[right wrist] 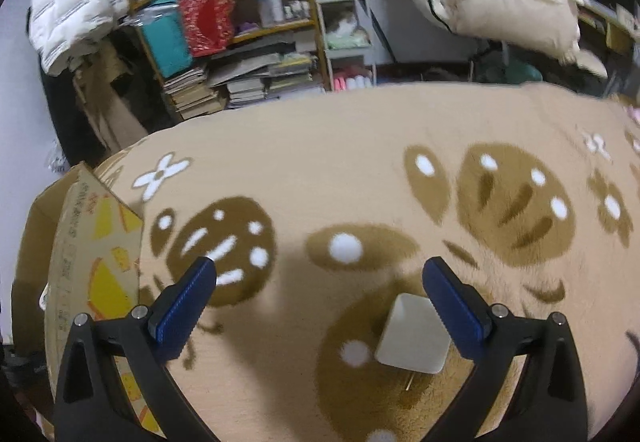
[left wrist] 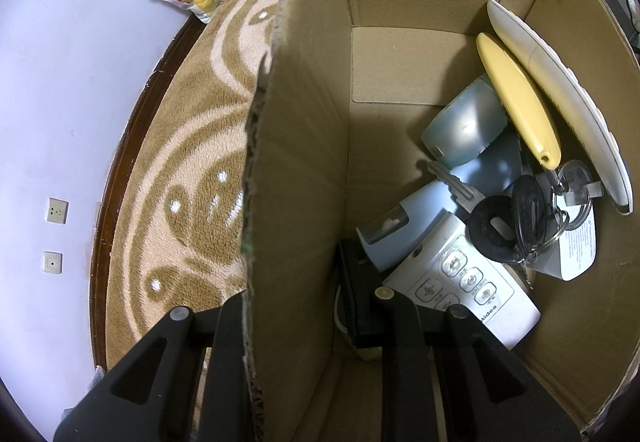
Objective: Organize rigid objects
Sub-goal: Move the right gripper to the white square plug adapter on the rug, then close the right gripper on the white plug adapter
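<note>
Blue ribbed pads (right wrist: pixel 182 302) are seen spread wide on the right gripper (right wrist: pixel 320 306) above a plush beige blanket (right wrist: pixel 320 146) with brown motifs. A small white square adapter (right wrist: pixel 412 334), smooth and round-edged, lies between the fingers, just beside the right one. The left gripper (left wrist: pixel 296 326) is clamped over the corrugated wall of a cardboard box (left wrist: pixel 296 146), one finger inside, one outside. Inside are piled a white Midea remote (left wrist: pixel 464 282), black-headed keys (left wrist: pixel 504 226), a yellow oblong case (left wrist: pixel 520 102) and a long white remote (left wrist: pixel 568 98).
</note>
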Demonstrator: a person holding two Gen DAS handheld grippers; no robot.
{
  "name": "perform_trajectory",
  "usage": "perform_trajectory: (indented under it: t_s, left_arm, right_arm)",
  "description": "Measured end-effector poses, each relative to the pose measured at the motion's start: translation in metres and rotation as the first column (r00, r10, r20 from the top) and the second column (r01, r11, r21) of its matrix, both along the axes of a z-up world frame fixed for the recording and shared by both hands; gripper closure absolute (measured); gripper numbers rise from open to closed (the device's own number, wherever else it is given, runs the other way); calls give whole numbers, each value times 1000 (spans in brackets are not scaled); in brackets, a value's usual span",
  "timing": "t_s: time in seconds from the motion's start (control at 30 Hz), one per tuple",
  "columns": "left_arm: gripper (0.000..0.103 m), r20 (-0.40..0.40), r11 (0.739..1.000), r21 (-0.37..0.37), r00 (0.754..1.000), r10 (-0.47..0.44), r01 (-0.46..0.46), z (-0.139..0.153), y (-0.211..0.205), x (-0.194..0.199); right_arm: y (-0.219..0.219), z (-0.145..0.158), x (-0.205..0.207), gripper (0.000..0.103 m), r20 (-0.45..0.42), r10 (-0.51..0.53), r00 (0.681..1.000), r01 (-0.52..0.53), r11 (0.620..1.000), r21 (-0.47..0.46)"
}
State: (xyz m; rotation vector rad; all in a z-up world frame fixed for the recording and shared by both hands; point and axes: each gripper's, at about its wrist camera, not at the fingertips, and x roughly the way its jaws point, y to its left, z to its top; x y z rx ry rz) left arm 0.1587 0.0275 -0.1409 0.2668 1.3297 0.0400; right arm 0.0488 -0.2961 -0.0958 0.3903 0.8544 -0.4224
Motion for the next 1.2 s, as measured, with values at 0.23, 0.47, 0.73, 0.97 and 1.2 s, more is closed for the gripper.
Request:
perform_trajectory:
  t_s: [0.23, 0.47, 0.73, 0.97, 1.2]
  left_arm:
    - [83, 0, 1000, 2, 1000, -2, 2, 0, 0, 0]
    - [83, 0, 1000, 3, 1000, -2, 2, 1, 0, 0]
    - [83, 1, 1000, 5, 1000, -4, 4, 1, -1, 0]
    - [82, 0, 1000, 7, 1000, -4, 4, 2, -1, 0]
    - [82, 0, 1000, 6, 1000, -3, 3, 2, -1, 0]
  right_arm:
    - [-21, -22, -5, 0, -56, -77, 995, 80, 995, 57]
    - [-29, -37, -10, 0, -100, -132, 986, 141, 986, 94]
    - [-39, -48, -17, 0, -111, -181, 977, 199, 962, 187]
    - [-37, -54, -16, 33, -132, -163, 978, 187, 964, 189]
    - [-36, -49, -19, 52, -95, -151, 984, 168, 966, 197]
